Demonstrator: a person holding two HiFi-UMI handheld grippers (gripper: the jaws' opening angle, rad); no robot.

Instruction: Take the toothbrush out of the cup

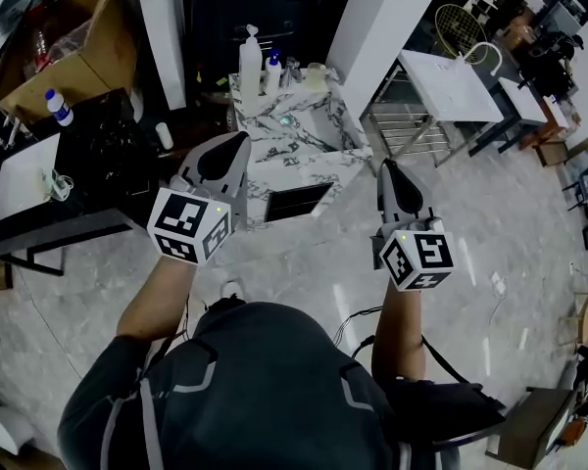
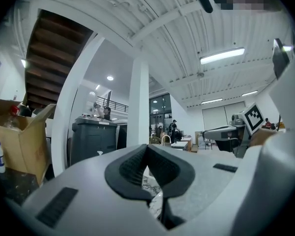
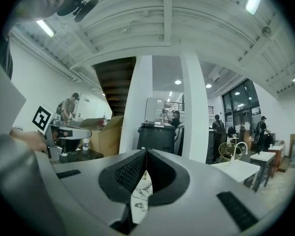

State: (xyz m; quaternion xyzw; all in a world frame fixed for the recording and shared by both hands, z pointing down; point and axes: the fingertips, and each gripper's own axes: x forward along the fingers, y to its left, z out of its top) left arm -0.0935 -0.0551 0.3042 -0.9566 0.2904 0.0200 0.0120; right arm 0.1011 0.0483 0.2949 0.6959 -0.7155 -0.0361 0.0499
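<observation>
- The left gripper is held level in front of the person; its own view shows the dark pads pressed together at the tip, with nothing between them.
- The right gripper is also level and closed tight, and it holds nothing.
- Ahead of both stands a marble counter. In the head view it lies between the two grippers.
- At the far end of this counter, beside a white pump bottle and a blue-capped bottle, stands a pale cup.
- The cup is well apart from both grippers, beyond their tips.
- The toothbrush is too small to make out.
</observation>
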